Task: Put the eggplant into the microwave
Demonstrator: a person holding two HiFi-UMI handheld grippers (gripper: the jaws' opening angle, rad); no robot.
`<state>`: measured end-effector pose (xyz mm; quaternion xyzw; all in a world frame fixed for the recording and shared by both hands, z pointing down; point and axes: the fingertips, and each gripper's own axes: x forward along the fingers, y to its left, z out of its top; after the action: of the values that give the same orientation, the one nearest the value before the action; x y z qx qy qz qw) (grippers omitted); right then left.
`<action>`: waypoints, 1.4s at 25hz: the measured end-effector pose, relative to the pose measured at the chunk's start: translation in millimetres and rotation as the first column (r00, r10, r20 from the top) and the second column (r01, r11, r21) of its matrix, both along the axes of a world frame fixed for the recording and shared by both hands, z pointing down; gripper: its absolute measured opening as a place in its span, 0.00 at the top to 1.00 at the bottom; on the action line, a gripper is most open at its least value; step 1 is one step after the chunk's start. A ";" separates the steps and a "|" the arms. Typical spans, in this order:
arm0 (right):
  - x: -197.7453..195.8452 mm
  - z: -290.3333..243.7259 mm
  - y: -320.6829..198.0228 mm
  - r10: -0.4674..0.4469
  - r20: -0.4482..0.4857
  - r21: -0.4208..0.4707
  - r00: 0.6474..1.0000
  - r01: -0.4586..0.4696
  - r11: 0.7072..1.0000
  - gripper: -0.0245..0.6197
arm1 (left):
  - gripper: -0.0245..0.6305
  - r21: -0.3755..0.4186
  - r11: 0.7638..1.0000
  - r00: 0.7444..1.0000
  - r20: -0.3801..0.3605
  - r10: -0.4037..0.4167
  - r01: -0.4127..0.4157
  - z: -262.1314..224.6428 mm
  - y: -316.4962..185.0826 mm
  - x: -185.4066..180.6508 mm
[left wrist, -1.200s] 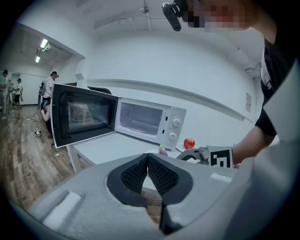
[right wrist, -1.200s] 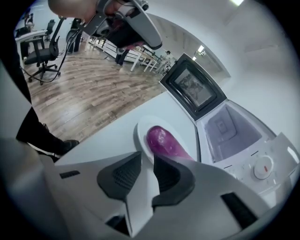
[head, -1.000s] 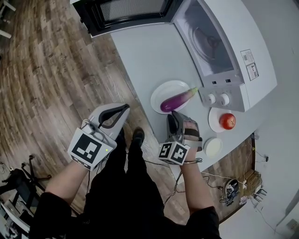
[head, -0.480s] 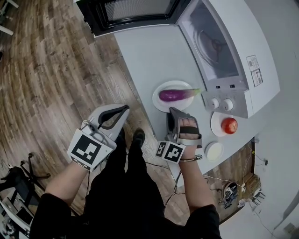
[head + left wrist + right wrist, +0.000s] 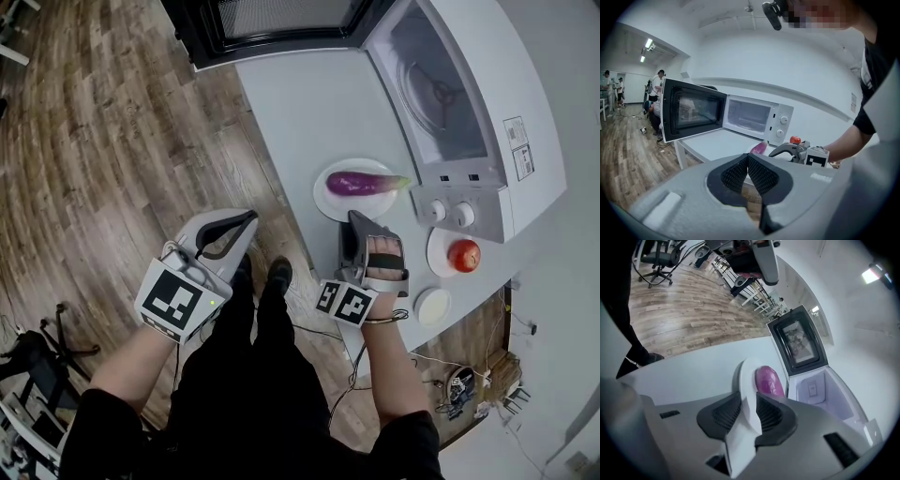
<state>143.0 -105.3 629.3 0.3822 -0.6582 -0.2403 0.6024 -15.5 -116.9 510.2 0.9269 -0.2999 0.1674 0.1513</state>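
Observation:
A purple eggplant [image 5: 361,183] lies crosswise on a white plate [image 5: 324,199] on the grey table [image 5: 300,103], just in front of the white microwave [image 5: 469,94], whose door [image 5: 272,23] stands wide open. My right gripper [image 5: 352,217] is at the plate's near rim. In the right gripper view the plate [image 5: 746,376] fills the gap between the pads with the eggplant [image 5: 768,380] just beyond, and the jaws are opening slightly. My left gripper [image 5: 246,217] hangs over the floor left of the table, shut and empty, its pads [image 5: 740,171] touching.
A red tomato [image 5: 462,254] sits on a small saucer right of the plate, and a small white dish [image 5: 432,306] lies nearer me. The microwave's cavity [image 5: 820,390] is open beyond the plate. People stand far off in the left gripper view. Wooden floor lies left of the table.
The plate has turned with my right gripper on its rim, so the eggplant went from slanting to lying crosswise. The left gripper has stayed where it was.

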 end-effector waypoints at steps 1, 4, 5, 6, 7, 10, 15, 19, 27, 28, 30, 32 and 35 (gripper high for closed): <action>2.3 0.0 0.5 0.002 -0.003 0.004 1.000 -0.002 1.000 0.81 | 0.95 -0.003 1.000 1.000 -0.001 -0.002 0.002 0.4 -0.2 -0.2; 3.7 1.3 -1.7 -0.002 -0.023 0.019 1.000 0.002 1.000 0.82 | 0.95 0.001 1.000 1.000 0.000 0.001 -0.001 1.4 -0.8 0.9; 3.1 2.1 -3.4 -0.003 -0.030 0.021 1.000 0.003 1.000 0.83 | 0.95 0.003 1.000 1.000 0.000 0.003 -0.003 1.5 -0.9 1.7; 2.4 2.9 -5.1 -0.003 -0.036 0.024 0.999 0.004 1.000 0.85 | 0.95 0.002 1.000 1.000 -0.002 0.003 -0.003 1.4 -0.8 2.5; 1.7 4.0 -6.7 -0.004 -0.042 0.026 0.999 0.005 1.000 0.86 | 0.95 0.002 1.000 1.000 -0.002 0.004 -0.004 1.4 -0.4 3.1; 0.2 6.0 -10.0 -0.006 -0.064 0.045 0.998 0.009 0.999 0.91 | 0.95 0.010 1.000 1.000 0.005 0.008 -0.008 2.3 1.1 2.9; -1.8 5.2 -12.8 0.003 -0.096 0.105 0.995 0.007 0.994 0.92 | 0.95 0.009 1.000 1.000 0.018 0.004 -0.004 7.6 3.5 -2.5; -1.0 3.8 -16.0 0.020 -0.112 0.132 0.994 -0.005 0.991 0.92 | 0.95 -0.006 1.000 1.000 0.017 -0.003 0.003 11.5 6.8 -2.2; -2.0 -10.0 -12.6 0.026 -0.119 0.200 0.993 -0.002 0.980 0.93 | 0.95 -0.005 1.000 1.000 0.018 0.001 -0.001 11.5 12.3 -4.1; -2.0 -11.2 -11.8 0.026 -0.122 0.209 0.992 0.000 0.978 0.93 | 0.95 -0.001 1.000 1.000 0.020 0.003 -0.003 11.4 12.3 -4.1; -1.9 -14.3 -10.9 0.025 -0.126 0.228 0.992 0.004 0.974 0.93 | 0.95 0.011 1.000 1.000 0.023 0.011 -0.011 10.6 11.6 -3.9; -2.9 -17.9 -9.8 0.024 -0.126 0.240 0.992 0.007 0.971 0.93 | 0.95 0.017 1.000 1.000 0.025 0.014 -0.015 9.1 11.5 -4.2; -5.3 -23.2 -7.8 0.021 -0.122 0.242 0.992 0.009 0.970 0.93 | 0.95 0.018 1.000 0.999 0.032 0.017 -0.018 7.1 12.4 -5.9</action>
<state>137.7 -113.1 606.1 0.4393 -0.5842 -0.3400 0.5917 -21.4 -104.5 517.3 0.9281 -0.2957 0.1805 0.1365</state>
